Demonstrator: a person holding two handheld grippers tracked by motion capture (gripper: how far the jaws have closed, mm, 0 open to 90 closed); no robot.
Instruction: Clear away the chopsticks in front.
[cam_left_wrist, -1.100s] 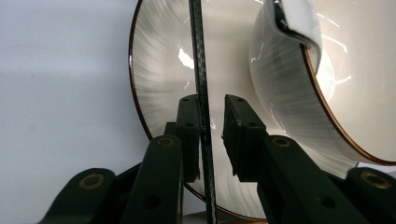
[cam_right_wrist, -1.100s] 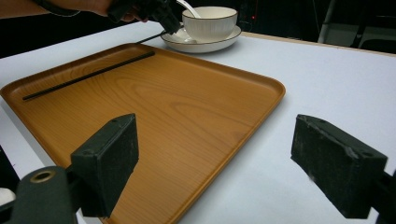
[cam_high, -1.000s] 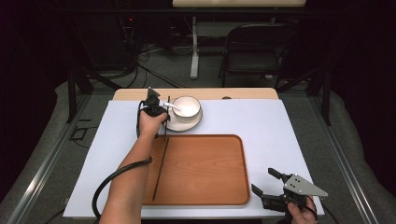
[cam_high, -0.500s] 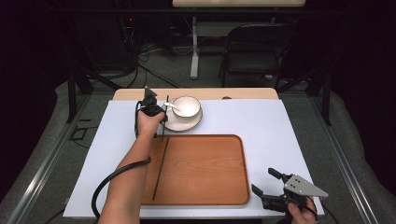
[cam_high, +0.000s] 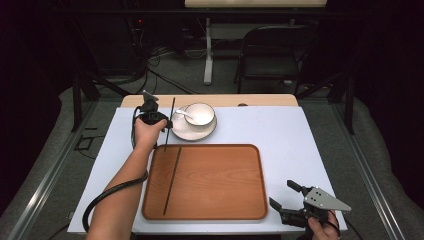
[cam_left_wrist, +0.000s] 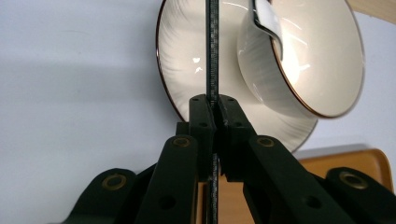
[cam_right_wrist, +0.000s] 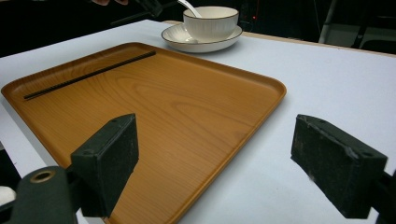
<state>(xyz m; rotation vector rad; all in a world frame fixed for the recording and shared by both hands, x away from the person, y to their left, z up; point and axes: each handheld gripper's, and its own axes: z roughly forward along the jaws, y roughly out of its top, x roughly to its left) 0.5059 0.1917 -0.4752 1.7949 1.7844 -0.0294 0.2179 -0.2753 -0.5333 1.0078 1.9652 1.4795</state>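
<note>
Nearest the person, the right gripper (cam_high: 296, 204) is idling just off the tray's near right corner, its jaws spread wide with nothing between them, as the right gripper view is showing the two black pads (cam_right_wrist: 108, 163) standing well apart over the white table cover (cam_high: 280, 125); the wooden tray (cam_high: 215, 180) is lying in the middle of the cover, and one black chopstick (cam_high: 172, 180) is already lying on it along its left side, so that half of the work is looking done; farther off, the left gripper (cam_high: 159, 121) is pinching the second chopstick (cam_high: 169, 125) near its middle, jaws pressed together on it, the stick running lengthwise just beside the saucer and its near tip hanging about over the tray's far left edge; the left gripper view is showing that stick (cam_left_wrist: 212, 51) clamped between the pads and crossing in front of the saucer (cam_left_wrist: 196, 70); what is left, by my judgement, is carrying this second stick back over the tray and laying it beside the first; beyond the tray, the white bowl (cam_high: 200, 114) is sitting on the saucer (cam_high: 187, 131) with a spoon (cam_high: 183, 114) leaning in it, and these are standing just beside the held stick, so a careless swing could be knocking the crockery; past the table edge a dark chair (cam_high: 272, 55) and cables are sitting on the floor, well apart from the work.
</note>
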